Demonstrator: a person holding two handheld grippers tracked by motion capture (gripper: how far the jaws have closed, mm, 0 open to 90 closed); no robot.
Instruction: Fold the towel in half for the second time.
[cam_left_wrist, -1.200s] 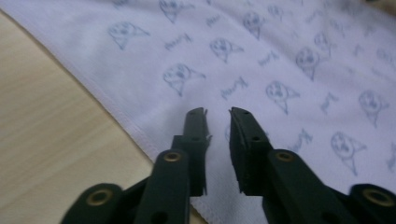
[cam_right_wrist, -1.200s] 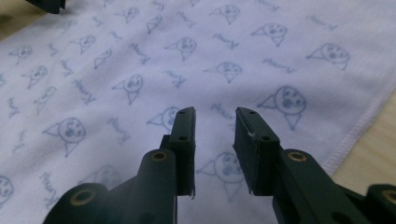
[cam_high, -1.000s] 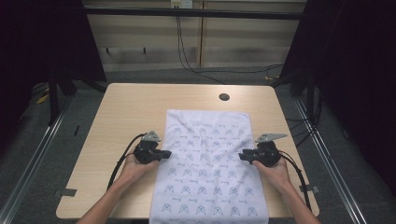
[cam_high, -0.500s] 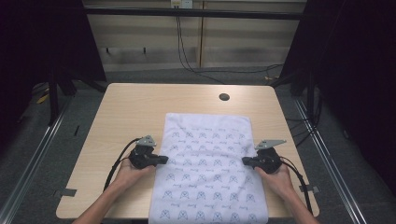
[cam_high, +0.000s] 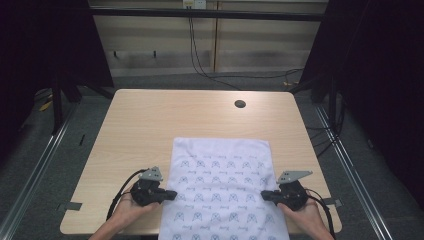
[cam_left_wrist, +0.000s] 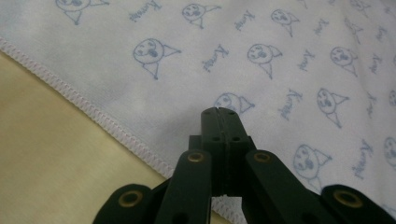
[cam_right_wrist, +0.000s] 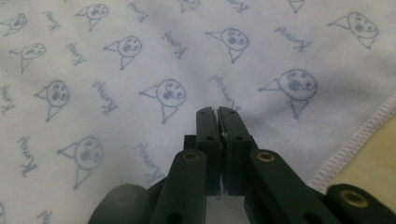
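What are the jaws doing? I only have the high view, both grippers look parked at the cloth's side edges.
Observer: Left gripper has its jaws pressed together on the printed cloth, just inside the stitched hem.
Operator: And the right?
Observer: Right gripper is the same, jaws together with a thin sliver of fabric between them, hem off to its side.
Operator: What is the print? Just blue specks from up here.
Observer: Small blue cartoon faces with pointed hoods, and a short script word beside each.
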